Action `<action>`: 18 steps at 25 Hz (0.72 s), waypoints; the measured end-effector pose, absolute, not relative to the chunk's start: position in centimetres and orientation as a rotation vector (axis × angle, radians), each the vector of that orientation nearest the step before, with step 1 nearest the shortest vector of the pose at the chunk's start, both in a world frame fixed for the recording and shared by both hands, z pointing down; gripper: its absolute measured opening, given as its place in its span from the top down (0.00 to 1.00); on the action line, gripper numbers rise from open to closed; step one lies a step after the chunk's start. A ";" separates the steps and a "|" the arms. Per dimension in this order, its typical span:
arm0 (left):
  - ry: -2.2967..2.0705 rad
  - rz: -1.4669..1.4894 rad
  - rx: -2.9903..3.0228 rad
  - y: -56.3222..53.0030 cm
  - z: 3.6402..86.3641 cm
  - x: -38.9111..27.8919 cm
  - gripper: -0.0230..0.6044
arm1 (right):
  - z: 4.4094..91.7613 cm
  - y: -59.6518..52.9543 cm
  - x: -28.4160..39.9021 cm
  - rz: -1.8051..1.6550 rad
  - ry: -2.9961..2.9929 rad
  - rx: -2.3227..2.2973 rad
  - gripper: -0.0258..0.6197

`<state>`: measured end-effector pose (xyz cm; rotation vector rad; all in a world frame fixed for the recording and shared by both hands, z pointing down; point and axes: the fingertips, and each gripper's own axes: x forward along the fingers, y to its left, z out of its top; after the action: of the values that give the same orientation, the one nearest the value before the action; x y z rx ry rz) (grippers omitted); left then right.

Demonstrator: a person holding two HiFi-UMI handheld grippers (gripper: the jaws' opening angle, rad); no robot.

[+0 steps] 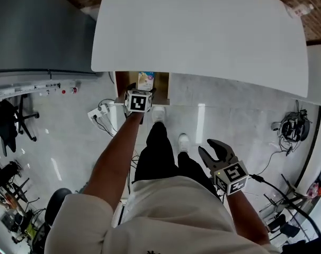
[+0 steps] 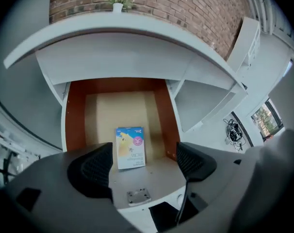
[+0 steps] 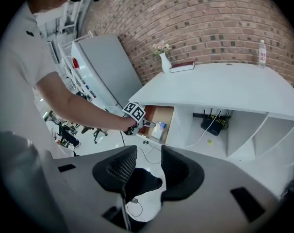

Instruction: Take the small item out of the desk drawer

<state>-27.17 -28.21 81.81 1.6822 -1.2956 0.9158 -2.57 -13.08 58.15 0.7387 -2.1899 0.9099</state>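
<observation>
The left tongs (image 2: 144, 161) are open wide, and nothing is pressed between their black pads. They are at the front edge of the open brown wooden drawer (image 2: 73, 115). The small flat blue and yellow box (image 2: 131, 147) lies on the drawer floor just past them. The drawer is under the big white curved table (image 1: 203, 30). The right tongs (image 3: 143, 166) are open too and hold nothing. They are down by the person's black trouser leg (image 1: 160, 152), well apart from the drawer.
</observation>
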 end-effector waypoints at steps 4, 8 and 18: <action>-1.257 0.943 1.663 -29.5 86.8 -27.3 0.34 | 60.5 -13.4 -2.4 0.967 -2.128 0.755 0.69; -1.256 0.988 1.612 -30.5 90.7 -28.2 0.34 | 62.5 -13.5 -2.5 0.997 -2.098 0.756 0.69; -1.208 1.057 1.511 -31.8 96.5 -28.3 0.33 | 65.7 -13.4 -2.4 1.055 -2.024 0.757 0.69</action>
<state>-28.25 -31.83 96.52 1.5113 -1.2077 1.0575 -2.35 -13.44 65.75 0.7575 -2.0238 1.0545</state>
